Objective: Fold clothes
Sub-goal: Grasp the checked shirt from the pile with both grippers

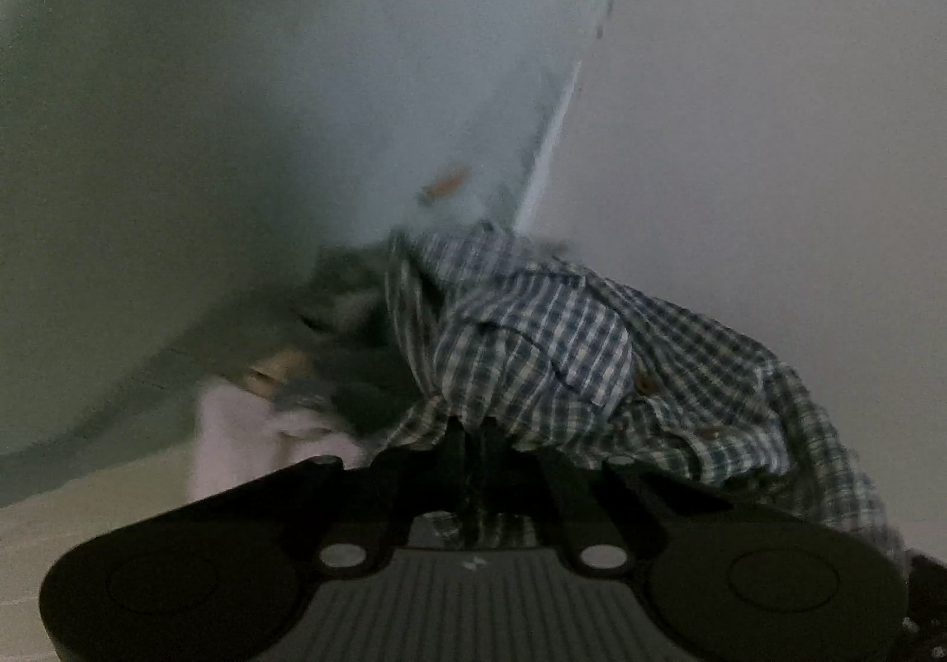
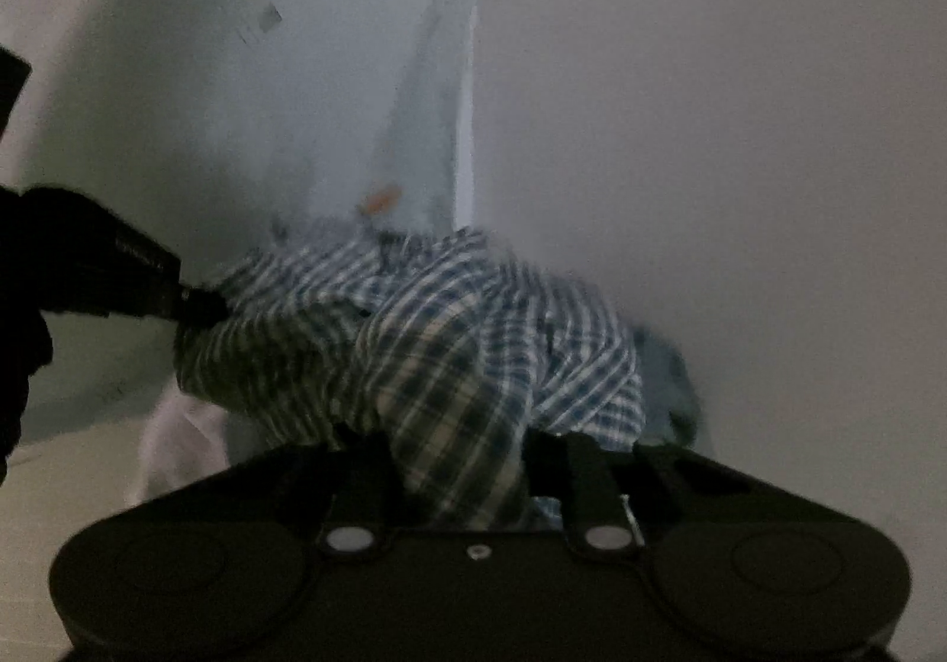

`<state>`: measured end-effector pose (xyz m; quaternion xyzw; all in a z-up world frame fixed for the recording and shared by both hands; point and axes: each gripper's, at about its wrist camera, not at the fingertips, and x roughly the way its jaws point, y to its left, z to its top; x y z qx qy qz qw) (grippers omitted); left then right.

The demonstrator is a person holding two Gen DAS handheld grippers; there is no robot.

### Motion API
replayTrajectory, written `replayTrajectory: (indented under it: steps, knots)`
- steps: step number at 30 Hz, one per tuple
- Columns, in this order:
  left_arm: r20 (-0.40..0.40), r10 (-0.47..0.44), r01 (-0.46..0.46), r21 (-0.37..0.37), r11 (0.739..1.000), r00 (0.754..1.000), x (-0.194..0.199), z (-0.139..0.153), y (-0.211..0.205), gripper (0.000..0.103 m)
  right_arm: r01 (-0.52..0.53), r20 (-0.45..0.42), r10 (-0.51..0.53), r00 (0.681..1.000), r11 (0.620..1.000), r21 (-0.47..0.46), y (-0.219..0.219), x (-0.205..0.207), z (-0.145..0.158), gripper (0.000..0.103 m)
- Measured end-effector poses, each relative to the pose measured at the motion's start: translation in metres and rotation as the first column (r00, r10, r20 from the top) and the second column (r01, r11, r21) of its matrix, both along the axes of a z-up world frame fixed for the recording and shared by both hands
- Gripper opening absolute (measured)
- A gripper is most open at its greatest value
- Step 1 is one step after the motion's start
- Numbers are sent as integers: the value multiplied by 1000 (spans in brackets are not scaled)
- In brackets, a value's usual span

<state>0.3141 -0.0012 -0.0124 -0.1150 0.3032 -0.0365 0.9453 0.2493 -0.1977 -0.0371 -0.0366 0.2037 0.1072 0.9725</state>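
Both hand-held grippers, left [image 1: 476, 440] and right [image 2: 458, 460], clench the bunched plaid shirt [image 2: 426, 342]; a thin pinch could slip mid-lift.

Both wrist views are dim and grainy, with dark fisheye vignetting rounding off the corners. Motion blur smears the blue-and-white checked cotton shirt [image 2: 414, 318] and the pale walls behind. The black tool bodies sit in near-featureless shadow; no glare shows anywhere.

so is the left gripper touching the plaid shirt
Touching. In the left wrist view the left gripper has its jaws closed on a bunch of the plaid shirt; the right wrist view shows its tip in the cloth.
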Motion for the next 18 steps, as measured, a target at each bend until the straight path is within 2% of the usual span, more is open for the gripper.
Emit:
replayTrajectory:
  steps: [4, 9, 18]
  knots:
    - [93, 66, -69, 31, 997, 993, -62, 37, 18, 4, -43, 69, 40, 997, 998, 50, -2, -32, 29, 17]
    - [188, 127, -139, 56, 989, 974, -165, 75, 40, 4, -127, 110, 118, 987, 988, 88, 9, -95, 51, 17]
    - [190, 307, -323, 59, 944, 932, -333, 81, 101, 4, -298, 147, 279, 949, 946, 129, 52, -220, 70, 17]
